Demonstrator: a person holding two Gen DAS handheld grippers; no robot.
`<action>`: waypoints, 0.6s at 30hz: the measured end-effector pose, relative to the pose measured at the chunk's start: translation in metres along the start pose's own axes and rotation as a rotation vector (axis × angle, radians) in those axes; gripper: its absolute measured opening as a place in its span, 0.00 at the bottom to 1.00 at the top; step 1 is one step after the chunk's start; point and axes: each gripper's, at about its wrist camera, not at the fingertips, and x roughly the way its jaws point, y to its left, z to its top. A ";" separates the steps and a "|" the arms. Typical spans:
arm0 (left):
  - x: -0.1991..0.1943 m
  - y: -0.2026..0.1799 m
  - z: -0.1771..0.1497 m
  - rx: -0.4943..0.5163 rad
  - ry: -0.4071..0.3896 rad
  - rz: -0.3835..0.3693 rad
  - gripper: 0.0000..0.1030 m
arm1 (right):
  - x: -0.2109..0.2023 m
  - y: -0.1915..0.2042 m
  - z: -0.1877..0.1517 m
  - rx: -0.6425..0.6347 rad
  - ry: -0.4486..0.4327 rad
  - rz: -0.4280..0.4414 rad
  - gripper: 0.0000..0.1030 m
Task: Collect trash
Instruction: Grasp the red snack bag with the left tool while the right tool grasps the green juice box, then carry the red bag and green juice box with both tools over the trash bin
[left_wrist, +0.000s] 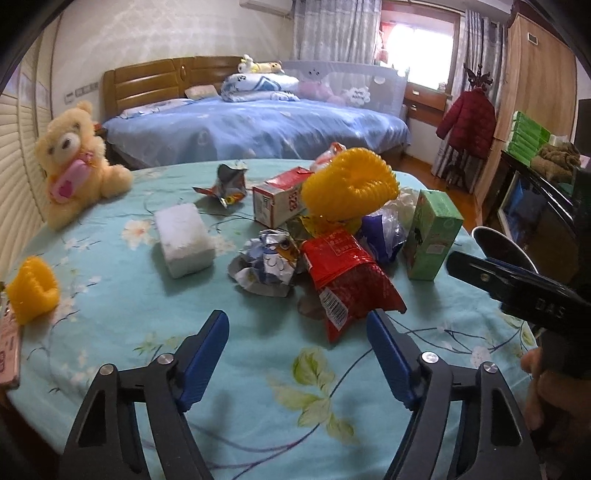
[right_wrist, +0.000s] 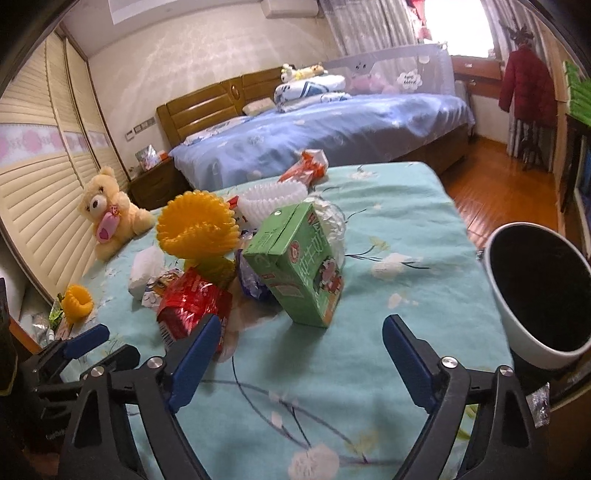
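Left wrist view shows a counter (left_wrist: 110, 325) under a teal flowered cloth, with a heap of trash at its middle. Taking the red snack bag (left_wrist: 347, 280) as landmark: to its left lie a crumpled foil wrapper (left_wrist: 264, 264) and a white foam block (left_wrist: 183, 240); behind it a yellow ribbed cup (left_wrist: 351, 184) tops the heap; to its right stands a green carton (left_wrist: 430, 236), and beyond that a white bin (right_wrist: 535, 291) sits at the counter's edge. The left claw (left_wrist: 297, 354) is spread wide and holds nothing; the bag lies just ahead of it and a little to the right, its long axis running toward the right finger, barcode end nearest. The right claw (right_wrist: 301, 354), also wide and empty, faces the green carton instead, with the bag off to its left. The left claw seems better placed for the bag.
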 end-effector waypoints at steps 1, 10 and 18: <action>0.004 0.000 0.002 0.003 0.008 0.000 0.68 | 0.005 0.001 0.002 -0.004 0.007 0.000 0.86; 0.039 -0.006 0.019 0.005 0.060 -0.073 0.31 | 0.037 -0.009 0.015 0.023 0.057 0.036 0.57; 0.040 -0.006 0.016 -0.016 0.050 -0.149 0.06 | 0.013 -0.017 0.012 0.021 0.035 0.044 0.34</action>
